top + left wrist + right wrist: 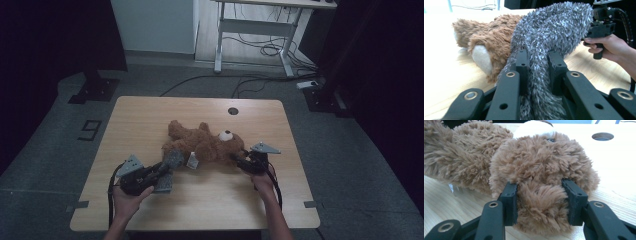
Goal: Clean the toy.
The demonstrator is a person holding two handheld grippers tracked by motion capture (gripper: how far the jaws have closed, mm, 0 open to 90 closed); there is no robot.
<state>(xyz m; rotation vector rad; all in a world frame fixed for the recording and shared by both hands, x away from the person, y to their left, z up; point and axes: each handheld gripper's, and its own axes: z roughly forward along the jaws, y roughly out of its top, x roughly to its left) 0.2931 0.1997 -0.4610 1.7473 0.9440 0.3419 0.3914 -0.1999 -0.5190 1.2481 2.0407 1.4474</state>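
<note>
Both hand-held grippers low: left hand-held gripper (167, 167) on grey cloth (549, 37), right hand-held gripper (239, 159) on teddy bear (205, 142).

Brown plush teddy bear (205, 144): lies on its side across the middle of the wooden table, head toward the right, legs toward the left, cream muzzle facing up. Fur long and shaggy. Grey shaggy fabric piece (544, 50): drapes over the bear's leg end, bunched into a narrow strand at its near end, clear of the tabletop
</note>
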